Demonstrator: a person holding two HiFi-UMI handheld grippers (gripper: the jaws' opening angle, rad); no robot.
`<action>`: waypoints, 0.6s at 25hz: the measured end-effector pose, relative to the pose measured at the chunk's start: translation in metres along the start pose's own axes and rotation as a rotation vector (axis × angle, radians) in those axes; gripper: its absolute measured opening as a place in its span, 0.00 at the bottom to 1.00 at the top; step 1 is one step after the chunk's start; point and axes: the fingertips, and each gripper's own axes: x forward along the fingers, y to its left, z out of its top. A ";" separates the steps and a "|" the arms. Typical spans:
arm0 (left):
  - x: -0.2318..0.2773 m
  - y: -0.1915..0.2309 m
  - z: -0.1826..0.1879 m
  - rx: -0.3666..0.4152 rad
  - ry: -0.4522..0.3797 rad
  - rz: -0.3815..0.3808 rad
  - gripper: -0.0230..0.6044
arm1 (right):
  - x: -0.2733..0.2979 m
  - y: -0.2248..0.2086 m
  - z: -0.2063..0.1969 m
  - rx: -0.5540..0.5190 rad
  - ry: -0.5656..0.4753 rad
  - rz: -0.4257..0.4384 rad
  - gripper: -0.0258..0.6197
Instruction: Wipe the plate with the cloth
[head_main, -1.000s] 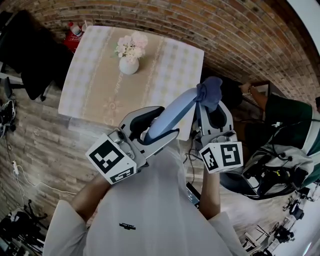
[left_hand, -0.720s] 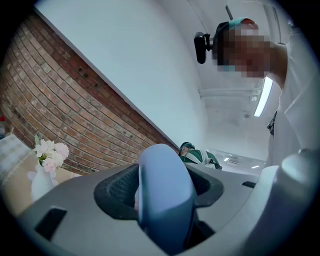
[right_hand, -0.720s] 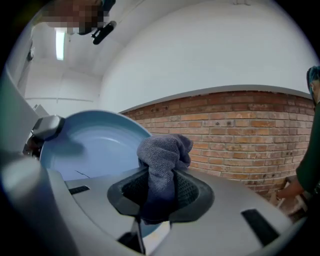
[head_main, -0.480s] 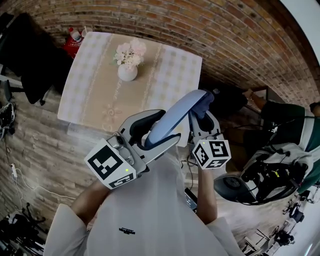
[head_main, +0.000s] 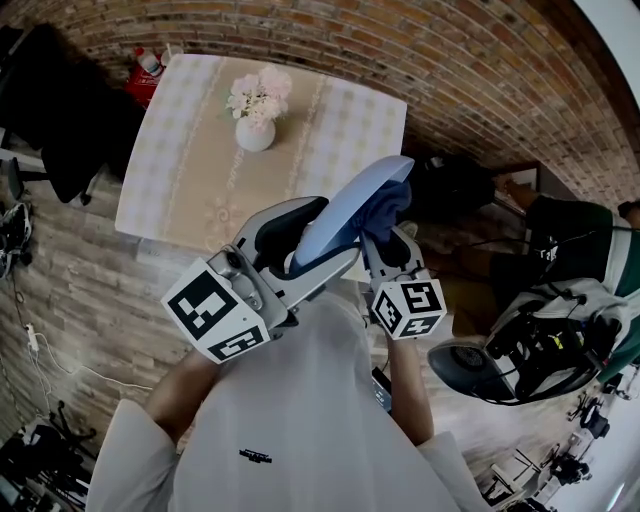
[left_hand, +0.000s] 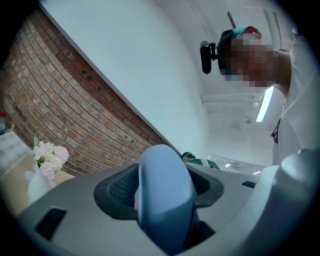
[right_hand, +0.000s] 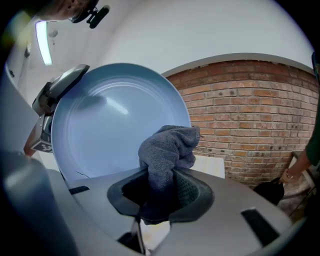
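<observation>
My left gripper (head_main: 300, 240) is shut on the rim of a pale blue plate (head_main: 350, 208), held up on edge above the floor. The left gripper view shows the plate (left_hand: 165, 192) edge-on, clamped between the jaws. My right gripper (head_main: 385, 235) is shut on a bunched grey-blue cloth (head_main: 388, 210). In the right gripper view the cloth (right_hand: 167, 152) sticks up from the jaws against the lower right of the plate's face (right_hand: 110, 125), and the left gripper (right_hand: 52, 100) shows at the plate's far rim.
Ahead stands a table (head_main: 190, 190) with a checked cloth and a white vase of flowers (head_main: 256, 108). Behind it is a brick wall (head_main: 480, 70). A black chair (head_main: 70, 110) is at the left; a person in green (head_main: 580, 240) and equipment are at the right.
My right gripper has moved left and down with the cloth, from the plate's upper rim onto its face. The plate has tilted slightly and stays in my left gripper.
</observation>
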 end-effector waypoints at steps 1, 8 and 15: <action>0.000 0.003 0.001 -0.006 -0.003 0.003 0.46 | 0.001 0.004 -0.004 0.004 0.007 0.008 0.23; 0.002 0.017 0.003 -0.027 -0.018 0.034 0.46 | 0.003 0.039 -0.020 0.037 0.040 0.077 0.23; 0.000 0.028 0.009 -0.043 -0.042 0.060 0.46 | -0.002 0.071 -0.018 0.071 0.040 0.150 0.23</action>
